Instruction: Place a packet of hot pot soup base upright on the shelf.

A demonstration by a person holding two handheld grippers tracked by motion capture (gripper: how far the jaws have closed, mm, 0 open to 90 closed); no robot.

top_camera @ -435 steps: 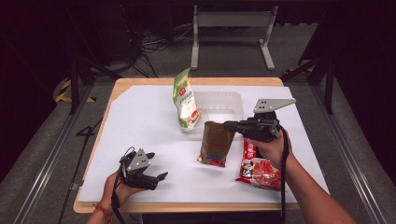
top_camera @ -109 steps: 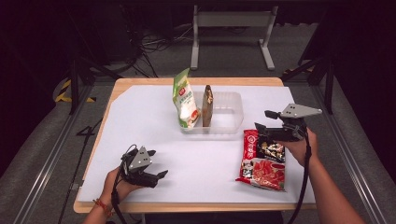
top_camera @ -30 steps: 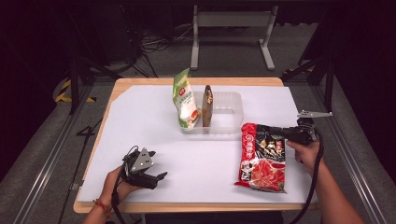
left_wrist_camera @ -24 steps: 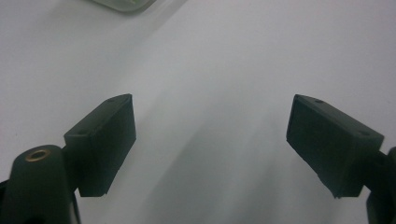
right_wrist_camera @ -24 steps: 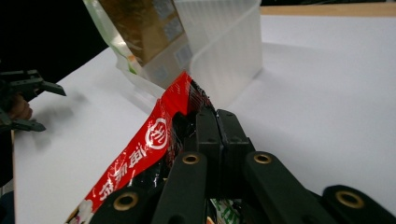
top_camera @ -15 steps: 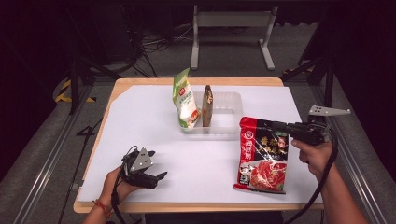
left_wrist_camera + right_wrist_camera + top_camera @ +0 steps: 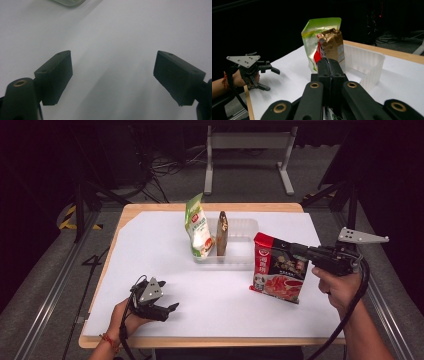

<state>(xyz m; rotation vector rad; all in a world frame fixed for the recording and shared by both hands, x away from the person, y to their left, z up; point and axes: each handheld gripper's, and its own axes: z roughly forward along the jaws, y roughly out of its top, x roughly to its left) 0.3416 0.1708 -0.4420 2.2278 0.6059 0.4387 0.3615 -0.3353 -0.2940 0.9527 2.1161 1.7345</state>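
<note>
My right gripper (image 7: 292,249) is shut on the top right edge of a red noodle packet (image 7: 277,267), holding it tilted up off the white table at the right. In the right gripper view the shut jaws (image 7: 328,65) pinch the packet edge-on. A clear plastic tray (image 7: 245,261) stands mid-table, holding a green pouch (image 7: 197,227) and a brown bag (image 7: 222,232), both upright. At the front left my left gripper (image 7: 170,309) rests open on the table, nothing between its fingers (image 7: 55,75). It also appears far off in the right gripper view (image 7: 273,80).
The white sheet (image 7: 150,250) covers a wooden table (image 7: 210,342). The tray's right half (image 7: 374,72) holds nothing. A metal frame (image 7: 247,150) and cables lie on the floor beyond the far edge.
The brown bag went from my right gripper into the tray. Then my right gripper took the red packet by its top edge and raised it from flat to tilted. The left gripper stayed put.
</note>
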